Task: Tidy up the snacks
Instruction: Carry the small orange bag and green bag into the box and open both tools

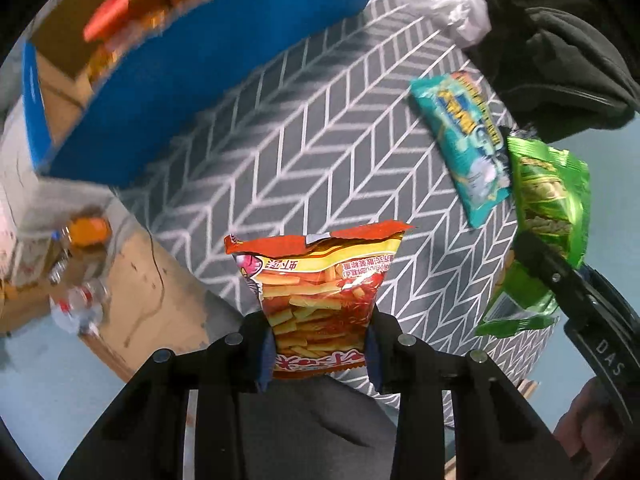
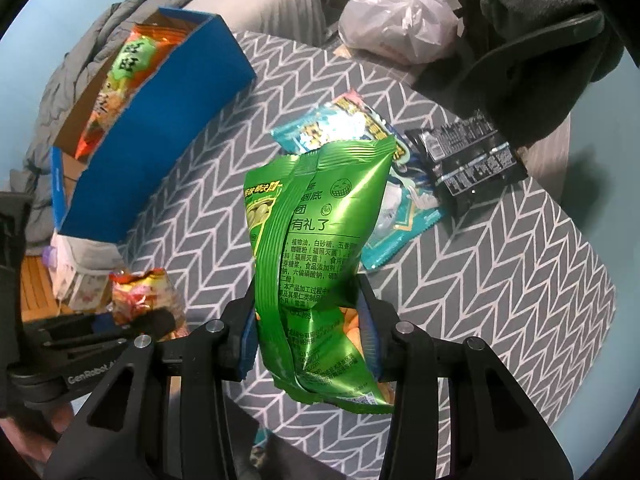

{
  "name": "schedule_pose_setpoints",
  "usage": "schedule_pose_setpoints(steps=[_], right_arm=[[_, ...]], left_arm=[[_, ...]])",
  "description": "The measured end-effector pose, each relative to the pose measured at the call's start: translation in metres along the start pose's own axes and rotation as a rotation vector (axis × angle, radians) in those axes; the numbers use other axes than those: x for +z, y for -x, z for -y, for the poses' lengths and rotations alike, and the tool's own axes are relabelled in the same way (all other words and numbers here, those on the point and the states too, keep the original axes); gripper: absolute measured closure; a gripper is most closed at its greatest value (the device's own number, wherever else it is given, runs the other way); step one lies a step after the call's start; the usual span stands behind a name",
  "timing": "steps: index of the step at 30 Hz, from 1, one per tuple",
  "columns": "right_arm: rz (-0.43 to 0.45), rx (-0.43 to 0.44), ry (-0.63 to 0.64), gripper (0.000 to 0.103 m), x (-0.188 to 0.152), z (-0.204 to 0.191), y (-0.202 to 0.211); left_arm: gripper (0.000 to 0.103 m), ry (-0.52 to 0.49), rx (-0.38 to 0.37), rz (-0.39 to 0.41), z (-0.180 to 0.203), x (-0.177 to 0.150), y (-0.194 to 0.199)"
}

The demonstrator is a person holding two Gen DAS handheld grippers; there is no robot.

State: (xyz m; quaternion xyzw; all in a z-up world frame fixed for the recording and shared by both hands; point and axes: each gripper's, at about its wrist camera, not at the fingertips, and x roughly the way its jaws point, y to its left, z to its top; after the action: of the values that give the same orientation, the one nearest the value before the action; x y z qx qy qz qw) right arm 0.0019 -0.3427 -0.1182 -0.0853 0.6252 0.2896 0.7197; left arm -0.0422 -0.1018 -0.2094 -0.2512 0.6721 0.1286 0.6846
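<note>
Both snack bags are in the air above the chevron-patterned surface [image 2: 520,280], each pinched near its bottom seal, so each hangs clear of the other packets.

Red shrimp-stick bag [image 1: 320,292]: held by the left claw [image 1: 320,356], pads pressed on both side edges. Long axis runs straight away from the claw; torn top edge points toward the surface, print upside down to the camera.

Green pea-snack bag [image 2: 316,264]: right claw [image 2: 308,340] closed on its crumpled lower part. Long axis also along the fingers, top seal outward, tilted slightly right.

We judge both are headed for the blue cardboard box [image 2: 160,136], open side up, which already holds an orange packet [image 2: 120,76].

Left on the surface: teal packet [image 2: 400,208] and black packet [image 2: 468,160], touching.
</note>
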Motion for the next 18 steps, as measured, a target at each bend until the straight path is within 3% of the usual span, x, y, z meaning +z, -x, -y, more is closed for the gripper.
schedule_pose_setpoints(steps=[9,18], right_arm=[[0.042,0.018,-0.023,0.062,0.018,-0.019,0.024],[0.073,0.045,-0.012,0.062,0.046,-0.054,0.033]], left_arm=[[0.067,-0.103,0.019,0.101,-0.014,0.015,0.045],[0.067,-0.122,0.032,0.156,-0.042,0.044,0.08]])
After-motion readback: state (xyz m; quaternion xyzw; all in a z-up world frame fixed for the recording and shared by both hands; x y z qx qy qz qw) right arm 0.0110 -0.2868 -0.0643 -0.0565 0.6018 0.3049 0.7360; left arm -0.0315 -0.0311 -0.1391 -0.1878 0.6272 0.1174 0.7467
